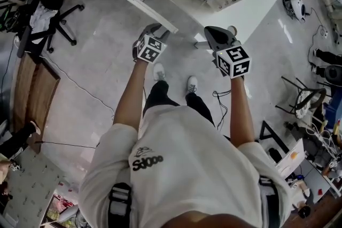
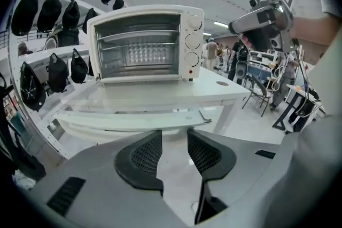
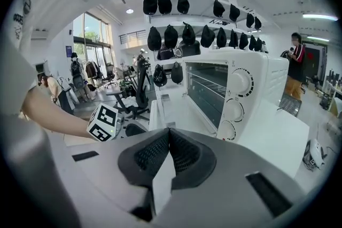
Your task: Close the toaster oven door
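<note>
Pale grey floor spreads under a white table in a busy workroom, with black caps hung in rows on the wall behind. On that table stands the toaster oven, white, straight ahead of the left tongs and well apart from them. Its racks show plainly through the front. A thin white strip along the foot of the opening looks like the door folded down flat, though seen edge-on I cannot be sure. Three knobs run down the oven's right side. Just ahead of the left tongs, lower than the tabletop, runs a long white rail. The left tongs stand apart, with nothing between them. The right tongs are pressed together at the tips and hold nothing. The oven sits ahead of them and to their right, near but not touching. Both pairs are held out in front of the person, whose white shoes show beneath them. An office chair stands well off to the left of the left tongs.
</note>
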